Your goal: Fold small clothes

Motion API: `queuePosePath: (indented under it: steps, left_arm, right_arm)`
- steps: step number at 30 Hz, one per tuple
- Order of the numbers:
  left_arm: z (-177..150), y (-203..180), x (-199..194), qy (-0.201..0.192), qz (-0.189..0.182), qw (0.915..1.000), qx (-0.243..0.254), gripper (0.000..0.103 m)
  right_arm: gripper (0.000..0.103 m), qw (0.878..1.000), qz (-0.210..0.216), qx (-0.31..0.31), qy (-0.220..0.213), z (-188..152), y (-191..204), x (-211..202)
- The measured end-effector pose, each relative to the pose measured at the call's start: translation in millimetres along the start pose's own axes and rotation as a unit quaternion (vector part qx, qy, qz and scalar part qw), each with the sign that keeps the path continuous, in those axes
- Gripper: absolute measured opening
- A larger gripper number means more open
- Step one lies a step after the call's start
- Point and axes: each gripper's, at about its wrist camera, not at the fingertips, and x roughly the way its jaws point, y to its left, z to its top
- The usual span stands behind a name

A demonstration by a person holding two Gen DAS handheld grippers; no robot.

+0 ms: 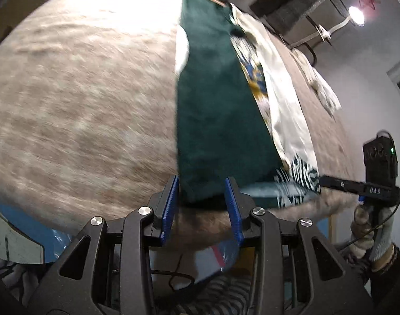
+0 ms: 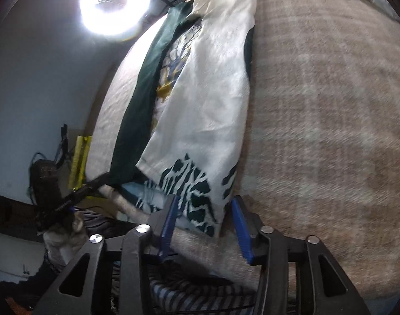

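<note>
Folding in progress: the garment (image 2: 200, 99), cream with a dark green panel and printed hem, lies lengthwise on the beige blanket (image 2: 331, 105), long sides already turned inward. Left gripper (image 1: 202, 199) and right gripper (image 2: 204, 215) both sit at the garment's near hem, at the blanket's near edge, jaws spread and straddling cloth without pinching it. The next move probably calls for both to clench on the hem corners and carry them toward the garment's far end. Both tools point forward, low along the blanket.
</note>
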Motion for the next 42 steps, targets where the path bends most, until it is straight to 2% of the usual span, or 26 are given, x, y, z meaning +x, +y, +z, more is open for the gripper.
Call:
queuePosePath:
  steps: [2, 3, 4, 5, 7, 10, 16, 21, 30, 42]
  left_arm:
    - [2, -7, 2, 0.005, 0.001, 0.9999, 0.013, 0.020]
    - [4, -7, 6, 0.016, -0.011, 0.9998, 0.005, 0.010]
    - [5, -5, 7, 0.020, -0.016, 0.9997, -0.003, 0.007]
    - [7, -3, 9, 0.023, -0.022, 0.9994, -0.011, 0.005]
    - [10, -3, 8, 0.025, -0.024, 0.9993, -0.012, 0.002]
    - [15, -8, 4, 0.019, -0.027, 0.9994, -0.006, 0.001]
    - [45, -21, -14, -0.007, -0.040, 0.9991, 0.015, 0.000]
    - [76, -26, -16, -0.022, -0.040, 0.9986, 0.026, 0.000]
    - [130, -26, -1, -0.037, -0.029, 0.9985, 0.027, 0.000]
    - [199, -22, 45, -0.040, 0.001, 0.9989, 0.024, 0.000]
  right_arm:
    - [0.040, 1.000, 0.003, -0.005, 0.002, -1, 3, 3]
    - [0.035, 1.000, 0.005, -0.007, 0.001, -1, 5, 3]
    - [0.026, 1.000, 0.011, -0.006, 0.004, 0, 6, 7]
    - [0.023, 1.000, 0.022, -0.001, 0.010, 0, 4, 10]
    - [0.009, 0.999, 0.032, 0.008, 0.015, 1, 3, 17]
    - [0.004, 0.998, 0.057, 0.022, 0.008, 4, -1, 13]
    - [0.001, 0.994, 0.092, 0.053, -0.036, 18, -8, -6]
    - [0.001, 0.992, 0.094, 0.055, -0.066, 36, -6, -21]
    - [0.000, 0.990, 0.085, 0.044, -0.103, 92, -4, -38]
    - [0.000, 0.985, 0.072, 0.083, -0.134, 160, -34, -22]
